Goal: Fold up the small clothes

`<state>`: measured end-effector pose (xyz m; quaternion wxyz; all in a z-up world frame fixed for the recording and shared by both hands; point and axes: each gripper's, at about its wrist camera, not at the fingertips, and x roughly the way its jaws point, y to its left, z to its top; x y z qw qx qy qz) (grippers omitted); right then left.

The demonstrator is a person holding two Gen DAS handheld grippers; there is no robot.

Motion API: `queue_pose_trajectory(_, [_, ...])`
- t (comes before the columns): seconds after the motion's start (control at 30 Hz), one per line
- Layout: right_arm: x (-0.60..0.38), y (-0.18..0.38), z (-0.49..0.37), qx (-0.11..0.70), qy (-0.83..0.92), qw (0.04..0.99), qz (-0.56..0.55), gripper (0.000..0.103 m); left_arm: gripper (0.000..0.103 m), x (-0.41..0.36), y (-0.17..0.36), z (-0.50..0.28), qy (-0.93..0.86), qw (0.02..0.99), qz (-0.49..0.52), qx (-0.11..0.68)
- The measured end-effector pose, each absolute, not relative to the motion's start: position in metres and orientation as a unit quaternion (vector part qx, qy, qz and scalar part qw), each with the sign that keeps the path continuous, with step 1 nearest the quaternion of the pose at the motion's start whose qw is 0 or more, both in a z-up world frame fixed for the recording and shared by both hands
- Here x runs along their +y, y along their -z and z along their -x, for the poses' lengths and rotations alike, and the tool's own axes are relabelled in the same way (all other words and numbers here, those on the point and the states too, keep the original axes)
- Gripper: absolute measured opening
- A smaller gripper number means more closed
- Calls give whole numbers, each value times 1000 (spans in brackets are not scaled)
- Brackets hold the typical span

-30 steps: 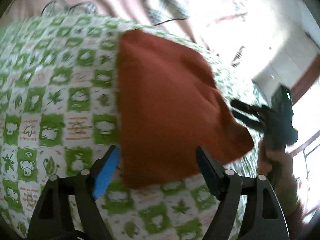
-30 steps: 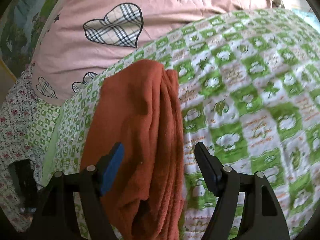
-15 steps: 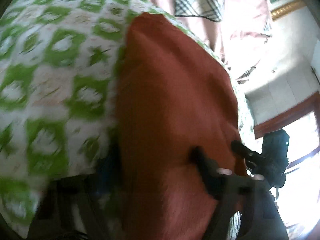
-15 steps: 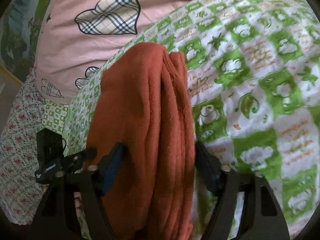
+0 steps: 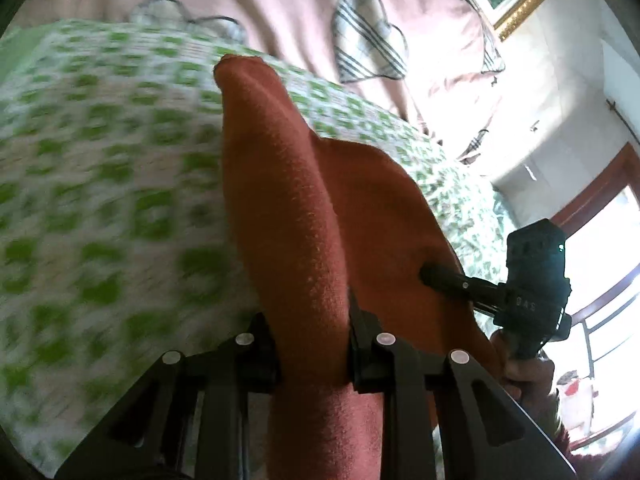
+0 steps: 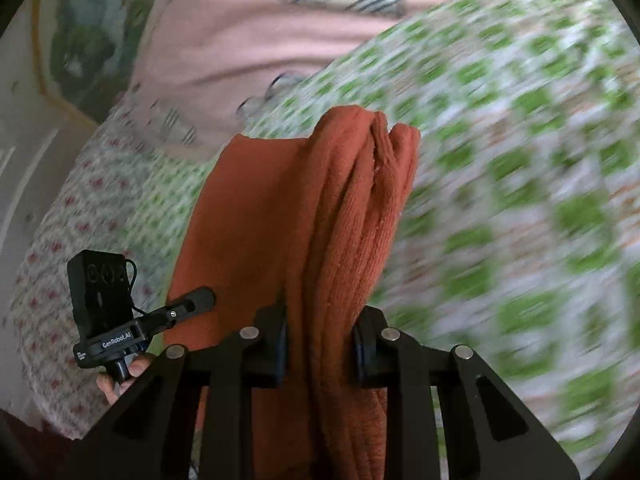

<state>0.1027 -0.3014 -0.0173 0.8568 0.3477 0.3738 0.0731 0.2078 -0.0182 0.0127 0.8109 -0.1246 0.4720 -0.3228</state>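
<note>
The left gripper (image 5: 310, 344) has a thick ridge of the rust-red cloth (image 5: 296, 216) bunched between its fingers, and its jaws are closing on it, the pads already pressing the fabric from both sides. The right gripper (image 6: 320, 344) is the same: several stacked layers of cloth (image 6: 344, 208) run up between its fingers, the jaws closing and the pads squeezing the folds. From each gripper the cloth stretches forward and away, its far end resting on the green-checked sheet (image 5: 100, 184), with a flat panel spreading sideways toward the other gripper. Beyond the sheet lies a pink cover (image 5: 280, 12) with plaid hearts. To do this pinch well, I judge each gripper should catch all the layers at its edge, not only the top one, and finish closing before any lift; the two should then rise together and carry the held edge evenly toward the far end, so the fold lands square and no layer slips out. Both grippers point forward and slanted down at the bed, side by side, each showing at the edge of the other's view; a hand (image 6: 128, 372) is wrapped round the left handle low down, and the right hand (image 5: 524, 368) holds its handle likewise.
</note>
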Motion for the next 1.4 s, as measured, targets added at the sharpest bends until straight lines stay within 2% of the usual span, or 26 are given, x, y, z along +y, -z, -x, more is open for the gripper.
queue_pose_trajectory(0.23, [-239,47,-118,406,-114,837,-349,26,25,58,8,-171,279,815,122,493])
queue_pose_trajectory(0.3, [-235,57,-119,417,-90,840,-335,27,35,69,27,-168,270,808,128,509])
queue_pose_trajectory(0.4, [-240,65,-118,431,-70,833,-340,41,49,85,41,-166,259,804,151,513])
queue_pose_trajectory(0.47, [-242,58,-114,437,-45,840,-319,54,52,91,39,-167,253,809,159,506])
queue_pose_trajectory(0.53, [-243,43,-109,429,-9,857,-284,58,56,97,36,-169,244,816,158,500])
queue_pose_trajectory(0.63, [-242,14,-110,395,22,887,-237,58,57,103,33,-179,232,820,170,494])
queue_pose_trajectory(0.7, [-237,2,-121,378,6,897,-229,52,57,103,33,-186,229,820,179,494])
queue_pose_trajectory(0.77, [-234,3,-140,386,-23,889,-245,32,57,102,33,-193,224,820,182,493])
queue_pose_trajectory(0.9, [-235,29,-179,427,-24,863,-269,29,57,98,34,-201,218,821,181,496])
queue_pose_trajectory(0.97, [-240,37,-187,430,-29,854,-290,8,58,96,37,-204,215,819,181,499])
queue_pose_trajectory(1.07, [-244,13,-170,384,-50,872,-300,7,58,95,36,-205,218,818,182,500])
queue_pose_trajectory(1.13, [-248,-4,-152,358,-49,886,-291,6,63,94,36,-206,223,817,179,501])
queue_pose_trajectory(1.17, [-250,-4,-149,359,-46,887,-287,6,67,92,37,-210,223,816,179,502])
queue_pose_trajectory(1.33, [-256,33,-163,410,-21,868,-280,6,67,81,38,-253,196,823,166,507])
queue_pose_trajectory(1.4, [-256,37,-168,413,-17,868,-273,6,60,81,39,-279,183,825,173,506])
